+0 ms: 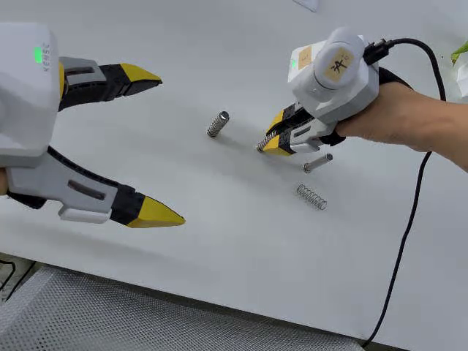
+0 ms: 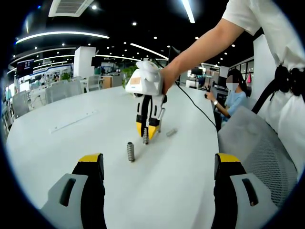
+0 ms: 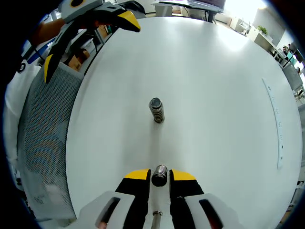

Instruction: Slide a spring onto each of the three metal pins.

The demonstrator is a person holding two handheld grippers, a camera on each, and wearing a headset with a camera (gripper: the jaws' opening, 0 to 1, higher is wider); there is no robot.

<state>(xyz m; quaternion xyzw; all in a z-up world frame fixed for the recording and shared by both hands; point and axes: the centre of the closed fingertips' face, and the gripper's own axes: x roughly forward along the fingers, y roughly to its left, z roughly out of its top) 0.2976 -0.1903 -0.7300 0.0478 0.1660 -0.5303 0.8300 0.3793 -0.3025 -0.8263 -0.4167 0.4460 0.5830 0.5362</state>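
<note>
My left gripper [image 1: 168, 146] hangs above the white surface [image 1: 219, 241] at the left, its jaws spread wide with nothing between them. To its right an upright pin [image 1: 223, 115] stands on the surface with a spring [image 1: 216, 127] coiled round it. Further right, my right gripper [image 1: 272, 144] points down at the surface, jaws closed tight on a second pin [image 3: 159, 172] that carries a second spring [image 1: 266, 141]. Just beside those jaws a bare pin [image 1: 318, 162] lies flat. A loose spring [image 1: 311, 196] lies near it on my side, apart from it.
</note>
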